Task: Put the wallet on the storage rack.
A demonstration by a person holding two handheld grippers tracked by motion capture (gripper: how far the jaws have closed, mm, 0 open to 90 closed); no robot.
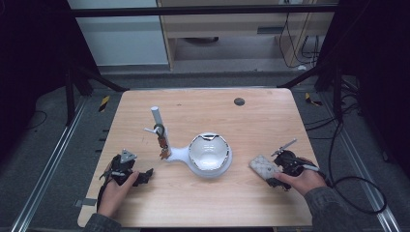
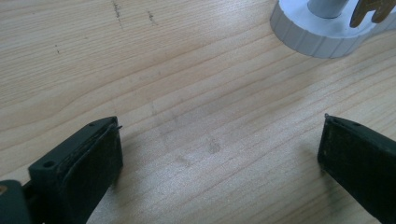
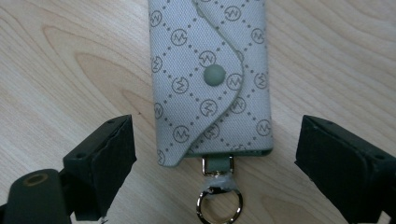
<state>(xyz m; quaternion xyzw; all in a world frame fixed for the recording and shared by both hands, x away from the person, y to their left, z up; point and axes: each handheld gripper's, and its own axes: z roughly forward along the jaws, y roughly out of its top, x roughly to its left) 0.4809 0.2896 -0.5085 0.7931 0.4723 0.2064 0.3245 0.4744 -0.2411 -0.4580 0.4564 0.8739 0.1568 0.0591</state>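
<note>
With both grippers wide open and empty, right gripper (image 3: pixel 212 163) straddles soft, light pouch (image 3: pixel 210 79), lower frame; pinch its flat sides.

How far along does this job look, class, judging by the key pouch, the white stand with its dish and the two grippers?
Done: keys already hang on the white stand beside its dish.

In hand: the right gripper is open with its jaws either side of the patterned key pouch, which lies flat and snapped shut.

Left: nothing is gripped yet. The left gripper is open over bare table. The goal itself is not shown.
</note>
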